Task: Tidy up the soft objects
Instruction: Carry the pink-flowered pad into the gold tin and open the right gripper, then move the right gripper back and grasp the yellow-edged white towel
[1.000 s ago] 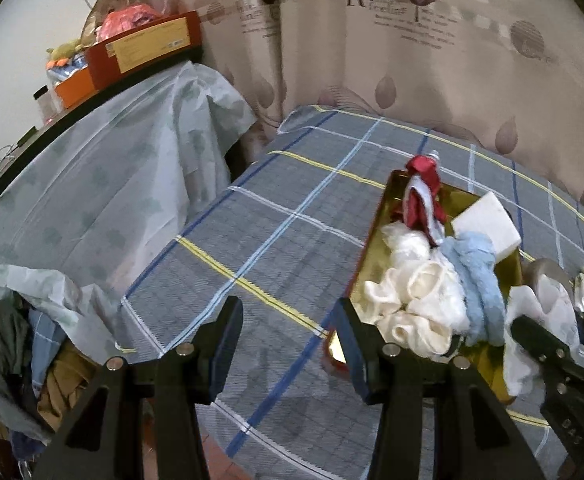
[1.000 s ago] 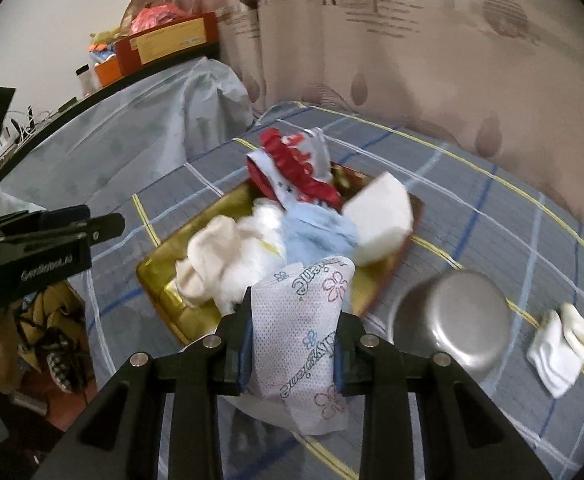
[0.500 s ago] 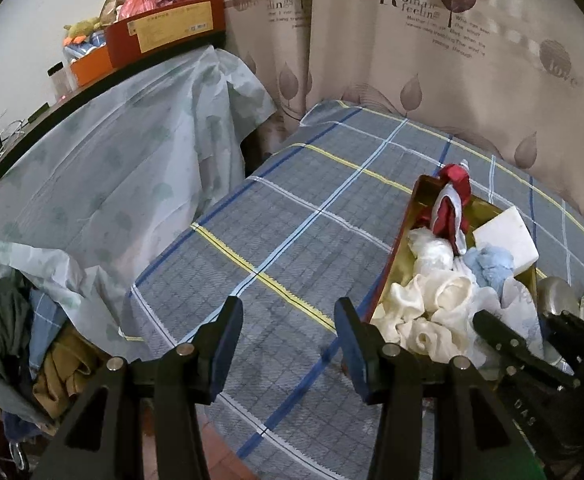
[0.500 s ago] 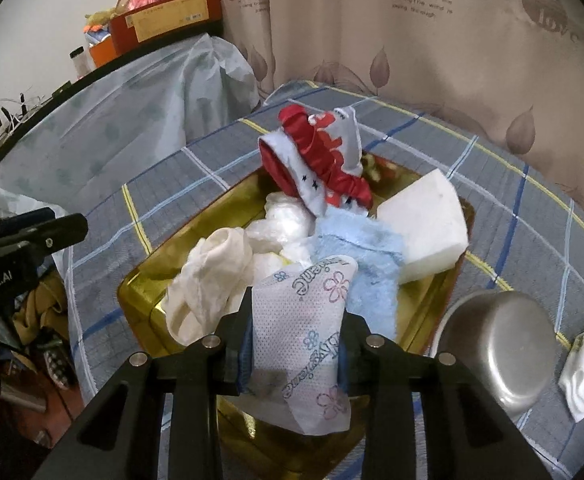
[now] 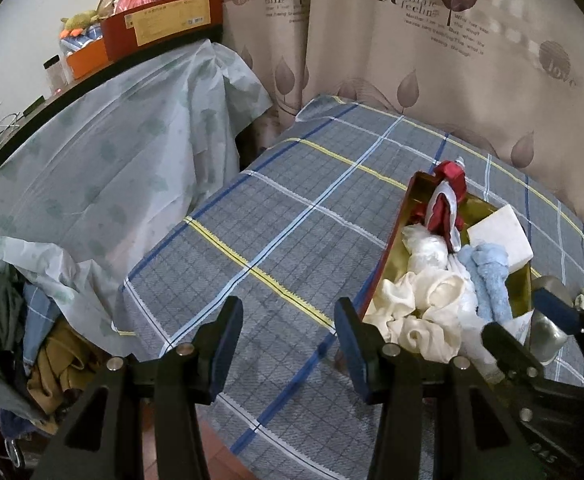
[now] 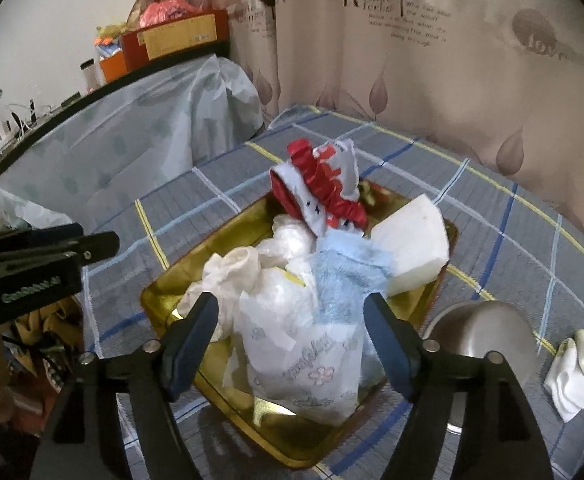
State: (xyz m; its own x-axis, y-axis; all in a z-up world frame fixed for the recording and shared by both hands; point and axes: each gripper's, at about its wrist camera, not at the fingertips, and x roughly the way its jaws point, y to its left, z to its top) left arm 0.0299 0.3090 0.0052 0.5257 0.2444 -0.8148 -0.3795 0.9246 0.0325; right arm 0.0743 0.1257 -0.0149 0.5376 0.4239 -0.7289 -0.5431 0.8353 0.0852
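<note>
Jaws of the right gripper (image 6: 290, 338) have just been opening and are now spread wide; the floral-printed tissue pack (image 6: 305, 364) is seen between them but is not pressed by the pads, and it lies at the near end of the golden tray (image 6: 160, 292). Beyond the jaws, a light blue towel (image 6: 345, 280), white cloths (image 6: 232, 272), a white sponge block (image 6: 411, 250) and a red-and-white fabric piece (image 6: 319, 196) are piled in that tray. Jaws of the left gripper (image 5: 288, 344) are held apart with nothing between them, over the checked table (image 5: 292, 232), with the tray just beside them on their right.
</note>
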